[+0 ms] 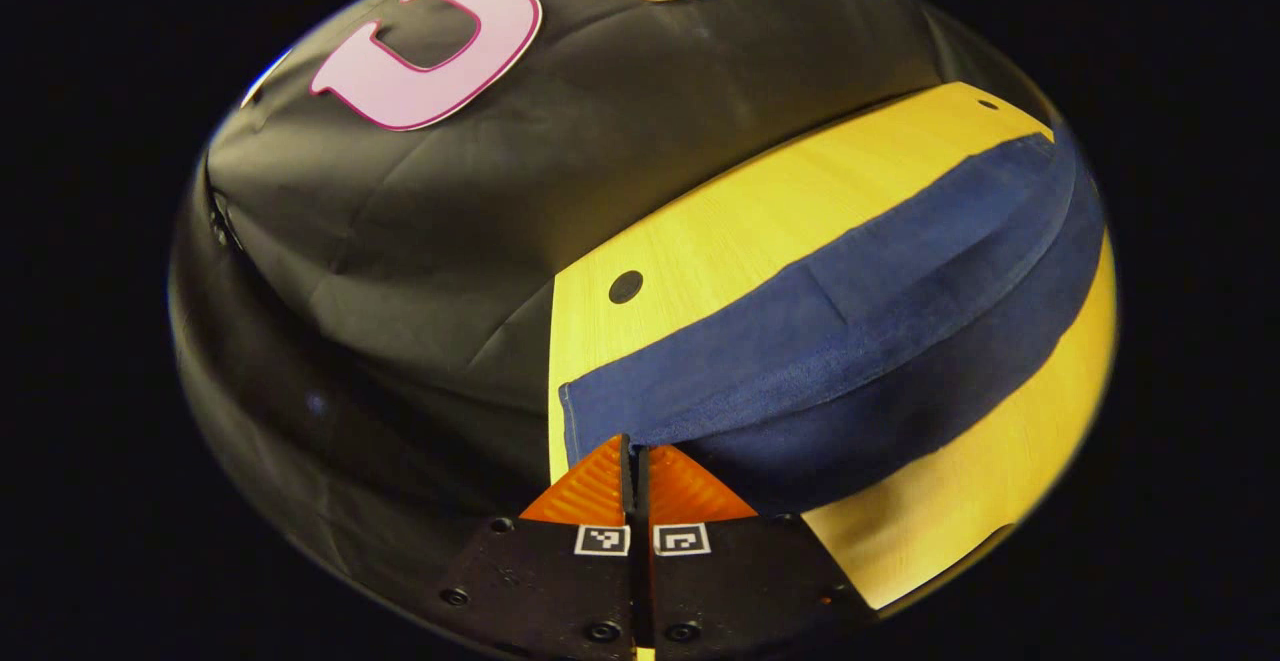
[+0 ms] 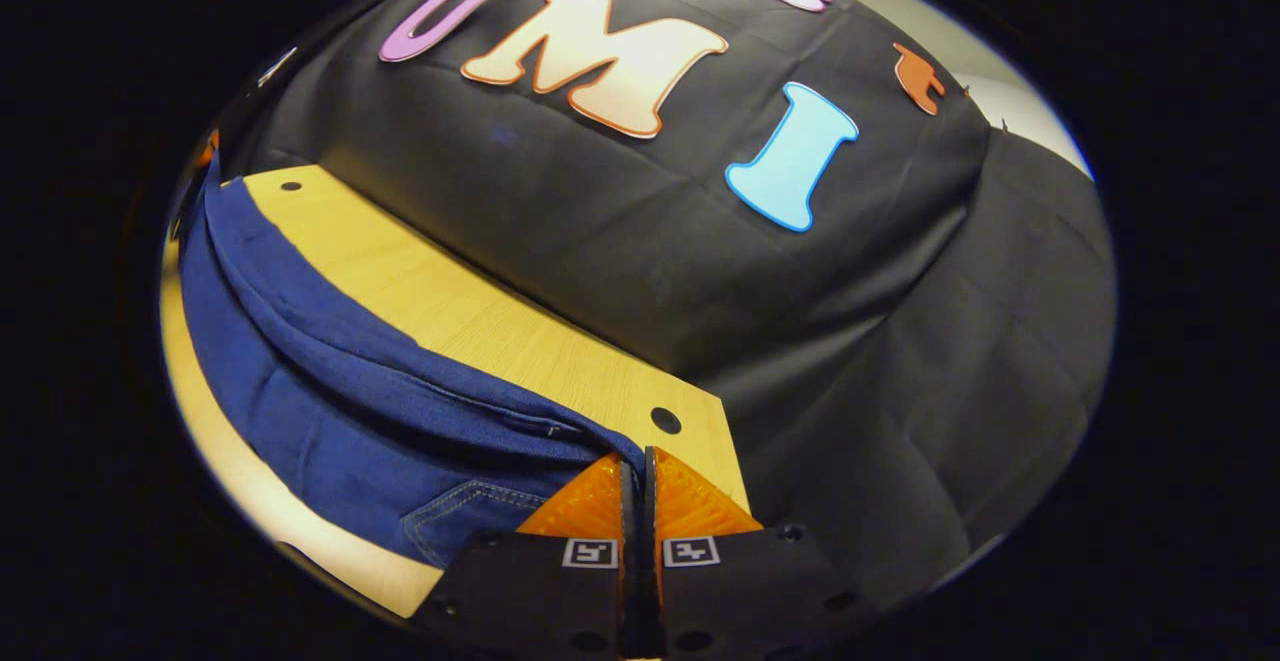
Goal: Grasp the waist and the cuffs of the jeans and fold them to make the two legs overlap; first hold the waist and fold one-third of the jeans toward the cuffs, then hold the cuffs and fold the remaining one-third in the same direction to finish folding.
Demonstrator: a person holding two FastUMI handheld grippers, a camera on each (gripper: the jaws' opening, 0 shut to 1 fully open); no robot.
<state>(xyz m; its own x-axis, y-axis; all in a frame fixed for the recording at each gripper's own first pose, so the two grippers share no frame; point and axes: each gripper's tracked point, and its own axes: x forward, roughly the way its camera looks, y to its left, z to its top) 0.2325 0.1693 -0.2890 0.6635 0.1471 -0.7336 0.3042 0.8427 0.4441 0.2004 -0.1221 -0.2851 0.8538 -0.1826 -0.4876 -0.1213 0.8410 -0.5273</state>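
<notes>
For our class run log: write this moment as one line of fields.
stage: legs being overlapped | left gripper: shut on jeans cuff | right gripper: shut on waist | jeans: lengthwise on table

Bare counter (image 1: pixel 760 211) strip open beyond jeans (image 1: pixel 860 281), running along them; wall (image 2: pixel 620 241) close behind that strip, blocking farther reach. Another bare strip on jeans' near side.

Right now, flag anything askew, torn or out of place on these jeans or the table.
Nothing stands out. The jeans lie lengthwise on the wooden table, legs overlapping, with no tear or stain visible. The left gripper is pinched on the cuff end and the right gripper on the waist end, near a pocket.
</notes>
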